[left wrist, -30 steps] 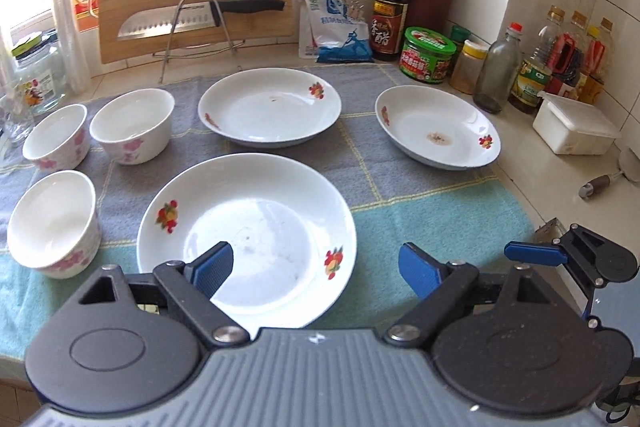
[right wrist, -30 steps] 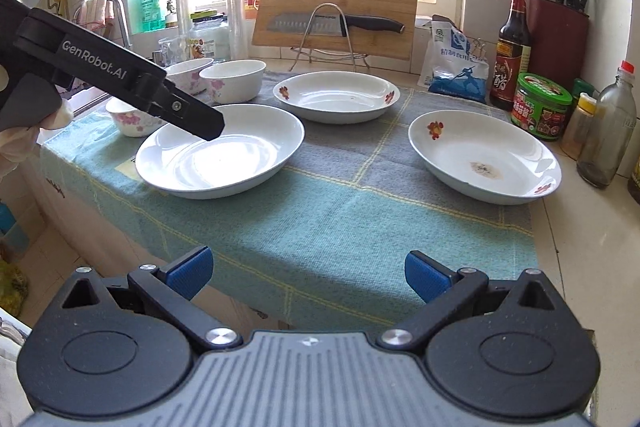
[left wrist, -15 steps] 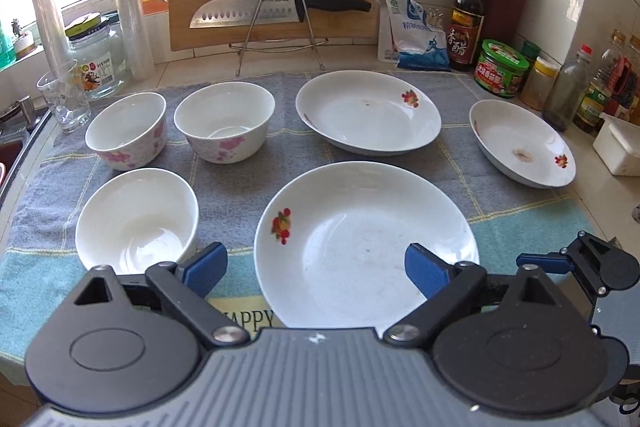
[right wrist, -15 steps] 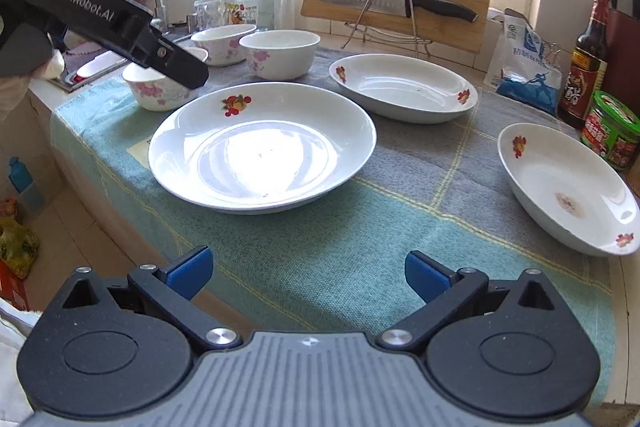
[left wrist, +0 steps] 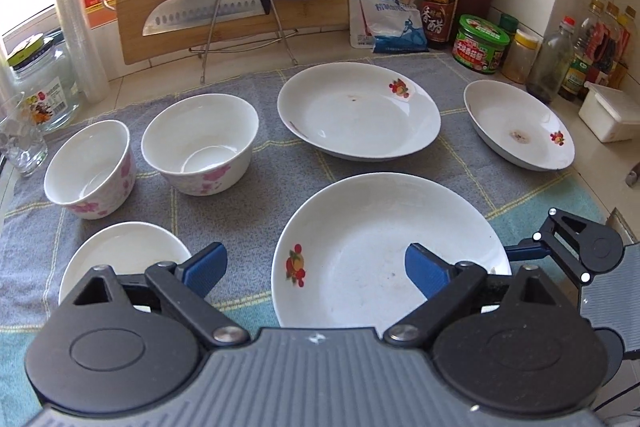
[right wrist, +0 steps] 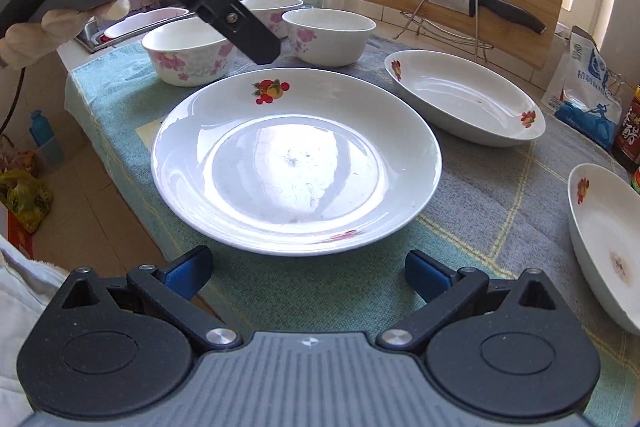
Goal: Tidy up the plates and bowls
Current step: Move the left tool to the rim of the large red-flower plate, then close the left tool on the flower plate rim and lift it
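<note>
I count three plates on the towel (left wrist: 280,155): the near plate (left wrist: 384,251), middle plate (left wrist: 356,111), far plate (left wrist: 520,127). Three bowls sit left, though the nearest bowl (left wrist: 120,259) is partly hidden. My left gripper (left wrist: 316,263) and right gripper (right wrist: 308,267) both gape, holding nothing.

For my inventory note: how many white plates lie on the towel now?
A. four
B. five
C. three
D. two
C: the near plate, the far middle plate and the far right plate; the other dishes are bowls.
</note>
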